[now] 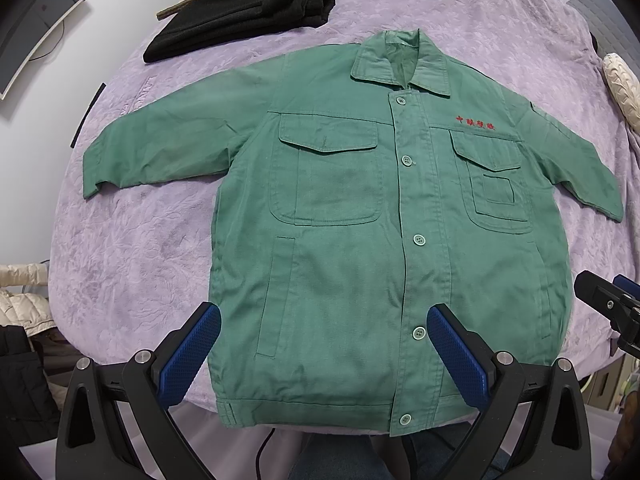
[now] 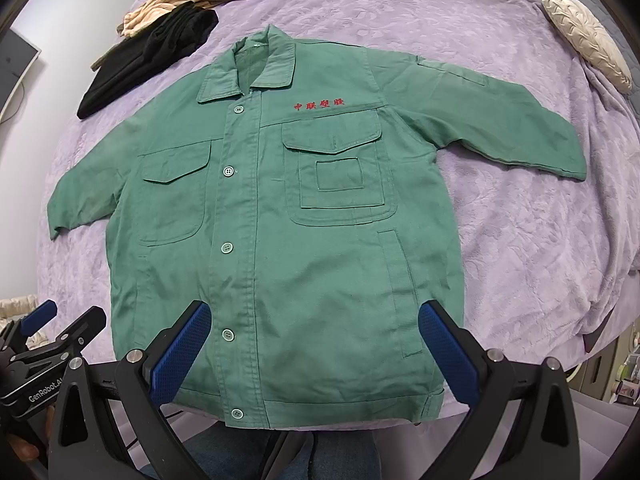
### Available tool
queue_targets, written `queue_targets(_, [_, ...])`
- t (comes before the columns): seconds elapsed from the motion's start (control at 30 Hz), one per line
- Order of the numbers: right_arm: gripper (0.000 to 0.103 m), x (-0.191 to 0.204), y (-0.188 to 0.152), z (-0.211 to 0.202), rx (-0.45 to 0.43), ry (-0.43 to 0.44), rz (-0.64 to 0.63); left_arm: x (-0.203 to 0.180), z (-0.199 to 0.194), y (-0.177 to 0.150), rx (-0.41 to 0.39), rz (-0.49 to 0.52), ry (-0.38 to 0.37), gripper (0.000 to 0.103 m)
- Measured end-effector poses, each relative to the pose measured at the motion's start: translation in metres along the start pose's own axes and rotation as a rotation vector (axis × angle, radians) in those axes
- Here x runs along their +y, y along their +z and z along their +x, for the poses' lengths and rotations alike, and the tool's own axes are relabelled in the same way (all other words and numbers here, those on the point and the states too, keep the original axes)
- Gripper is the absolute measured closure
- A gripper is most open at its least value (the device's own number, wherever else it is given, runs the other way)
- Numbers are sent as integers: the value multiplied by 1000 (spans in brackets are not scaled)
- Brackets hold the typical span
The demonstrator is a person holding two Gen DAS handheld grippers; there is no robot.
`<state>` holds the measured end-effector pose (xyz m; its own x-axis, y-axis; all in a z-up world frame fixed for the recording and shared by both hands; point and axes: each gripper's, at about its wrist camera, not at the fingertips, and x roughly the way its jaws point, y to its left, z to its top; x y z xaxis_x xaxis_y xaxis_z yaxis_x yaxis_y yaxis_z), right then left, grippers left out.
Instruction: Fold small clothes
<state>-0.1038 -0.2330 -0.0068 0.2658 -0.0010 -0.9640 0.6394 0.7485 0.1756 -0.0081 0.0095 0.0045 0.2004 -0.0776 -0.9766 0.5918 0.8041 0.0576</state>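
Left tongs (image 1: 323, 350) spread wide, blue pads (image 1: 188, 354) apart, gripping nothing. Right tongs (image 2: 314, 346) equally wide and empty, level beside them, each pair's tips edging into the other's view.

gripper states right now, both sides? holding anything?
Left gripper: open, empty, above the green jacket hem.
Right gripper: open, empty, also over the hem.

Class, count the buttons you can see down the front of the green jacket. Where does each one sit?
6, all along the green jacket placket: below the collar, chest, middle, lower front, hem. Correction: that makes 5; none appear hidden.
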Motion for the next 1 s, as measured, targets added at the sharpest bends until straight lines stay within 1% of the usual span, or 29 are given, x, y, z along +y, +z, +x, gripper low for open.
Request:
queue_targets(0.4, [0,4,3,4,7,1,-9,0,3,0,9,-3,-1,0])
queue_targets(0.63, [0,4,7,11,21,9,-19,-2,8,2,22,-11,-16,0])
queue_targets(0.73, [0,6,8,15,23,9,-30,7,12,6,27,-57,-51,0])
queue_targets(0.83, [0,14,9,18,-11,1,-70,23,21,12,23,-121,-99,0])
queue_targets(0.87, [0,20,10,19,-24,-3,-96,30,23,15,10,-140,-107,0])
queue_targets(0.93, [0,34,12,24,-22,-4,-141,48,29,22,-26,-178,-120,0])
queue_targets(1.0, [0,52,13,29,-15,25,-164,73,37,30,-62,-229,-145,0])
